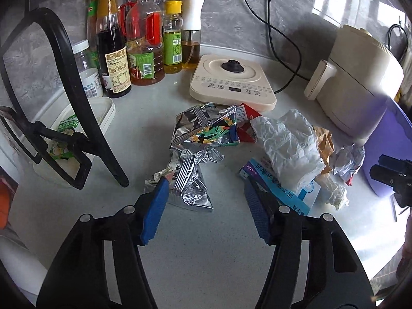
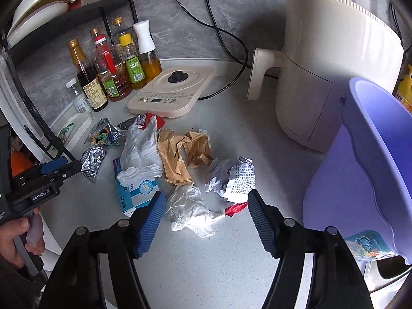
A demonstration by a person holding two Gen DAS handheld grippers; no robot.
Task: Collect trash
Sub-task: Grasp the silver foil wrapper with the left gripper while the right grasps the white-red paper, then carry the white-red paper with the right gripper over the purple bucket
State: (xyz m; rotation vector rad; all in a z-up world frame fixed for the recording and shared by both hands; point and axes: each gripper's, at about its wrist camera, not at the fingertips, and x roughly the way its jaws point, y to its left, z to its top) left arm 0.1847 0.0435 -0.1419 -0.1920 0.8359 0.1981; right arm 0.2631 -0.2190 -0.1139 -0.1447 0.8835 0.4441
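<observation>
Both my grippers, left gripper [image 1: 206,200] and right gripper [image 2: 204,213], gape wide, straddling the foil wrapper [image 1: 190,180] and crumpled tissue [image 2: 189,209], purple bin [image 2: 360,180] parked close for dropping.

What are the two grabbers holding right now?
Nothing. The left hand-held gripper and the right hand-held gripper are both open above the trash.
</observation>
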